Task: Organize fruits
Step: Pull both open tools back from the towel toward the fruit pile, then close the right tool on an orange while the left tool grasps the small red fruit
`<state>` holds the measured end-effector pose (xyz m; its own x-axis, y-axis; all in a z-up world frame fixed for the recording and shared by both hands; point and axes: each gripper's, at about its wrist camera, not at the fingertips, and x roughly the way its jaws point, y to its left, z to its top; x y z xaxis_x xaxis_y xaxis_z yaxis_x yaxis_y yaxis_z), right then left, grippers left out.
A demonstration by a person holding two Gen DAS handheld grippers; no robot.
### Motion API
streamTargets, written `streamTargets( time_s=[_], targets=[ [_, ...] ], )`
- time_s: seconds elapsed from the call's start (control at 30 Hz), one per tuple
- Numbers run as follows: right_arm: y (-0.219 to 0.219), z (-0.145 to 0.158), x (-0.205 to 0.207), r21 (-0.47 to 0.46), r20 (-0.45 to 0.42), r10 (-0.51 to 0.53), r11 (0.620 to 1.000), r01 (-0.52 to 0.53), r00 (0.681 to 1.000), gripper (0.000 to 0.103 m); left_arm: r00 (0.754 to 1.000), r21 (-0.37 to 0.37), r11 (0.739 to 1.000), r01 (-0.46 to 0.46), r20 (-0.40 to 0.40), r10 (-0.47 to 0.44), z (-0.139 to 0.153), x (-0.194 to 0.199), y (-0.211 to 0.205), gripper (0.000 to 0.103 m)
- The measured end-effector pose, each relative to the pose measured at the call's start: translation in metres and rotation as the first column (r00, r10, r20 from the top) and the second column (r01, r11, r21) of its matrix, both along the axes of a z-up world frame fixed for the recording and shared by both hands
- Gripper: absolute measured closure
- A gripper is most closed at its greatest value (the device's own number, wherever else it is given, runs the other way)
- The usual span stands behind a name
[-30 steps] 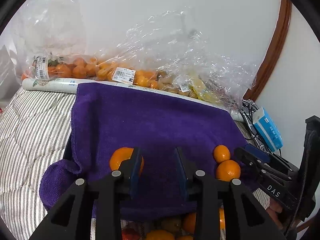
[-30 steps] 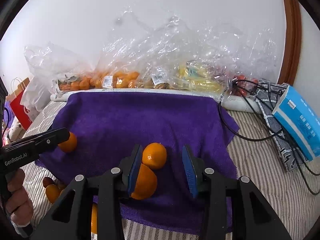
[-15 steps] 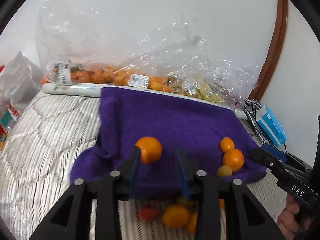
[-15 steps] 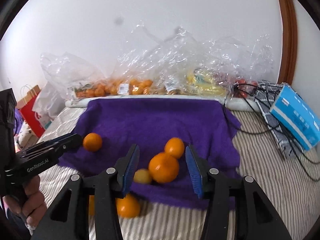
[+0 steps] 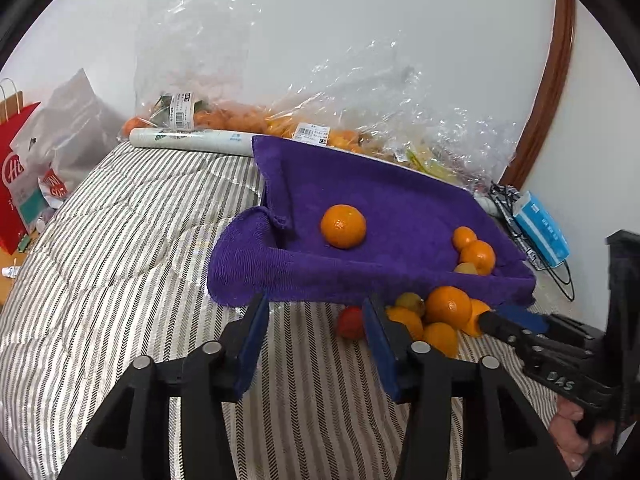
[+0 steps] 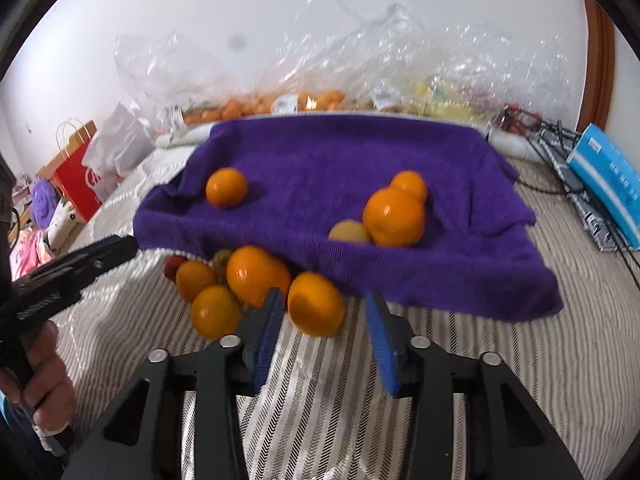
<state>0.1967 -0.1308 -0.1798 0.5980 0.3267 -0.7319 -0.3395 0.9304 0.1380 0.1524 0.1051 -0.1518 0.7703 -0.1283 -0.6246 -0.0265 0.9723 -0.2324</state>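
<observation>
— From the left wrist view, what's that left gripper [image 5: 314, 326] doing?

— Jaws have just been opening, nothing between them. The heap of oranges [image 5: 440, 316] lies ahead to its right on the striped bedcover [image 5: 120, 248], at the purple towel [image 5: 380, 200] hem; a lone orange [image 5: 343, 226] sits up on the towel.

— And the right wrist view?

— The right gripper [image 6: 326, 330] has just been narrowing, yet grips nothing. One orange [image 6: 316, 303] sits just off its left pad; it is the nearer hand. Fruit bags [image 6: 320, 100] line the white wall.
</observation>
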Motion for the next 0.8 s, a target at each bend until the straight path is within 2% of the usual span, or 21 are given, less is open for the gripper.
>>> streamTargets(
  time_s=[0.23,0.3,0.37,0.6,0.7,0.8],
  targets=[
    [0.013,-0.013,0.008,-0.050,-0.027,0.012,0.999,-0.013,1.000,0.064,1.000,0.002,1.000,-0.006,-0.016,0.006,-0.003,0.004,0.000,0.054],
    [0.016,-0.017,0.010,-0.066,-0.035,0.012,0.998,-0.014,0.999,0.069,1.000,0.000,1.000,-0.003,-0.022,0.003,-0.004,0.005,0.001,0.054],
    [0.015,-0.016,0.009,-0.063,-0.029,0.019,0.998,-0.020,0.999,0.070,1.000,-0.005,1.000,-0.002,-0.028,0.002,-0.005,0.006,0.001,0.054],
    [-0.010,-0.009,-0.008,-0.077,-0.001,0.001,0.997,-0.001,1.000,0.070,0.997,-0.053,0.999,-0.008,-0.073,0.004,-0.013,0.012,0.007,0.056],
    [-0.026,-0.008,-0.014,-0.079,-0.004,-0.003,0.997,0.003,1.000,0.070,0.995,-0.076,0.997,0.021,-0.092,-0.028,-0.016,0.014,0.006,0.056],
    [-0.033,-0.010,-0.016,-0.062,-0.010,-0.004,0.998,0.004,1.000,0.070,0.996,-0.052,0.998,0.042,-0.071,-0.045,-0.014,0.011,-0.001,0.056]
  ],
)
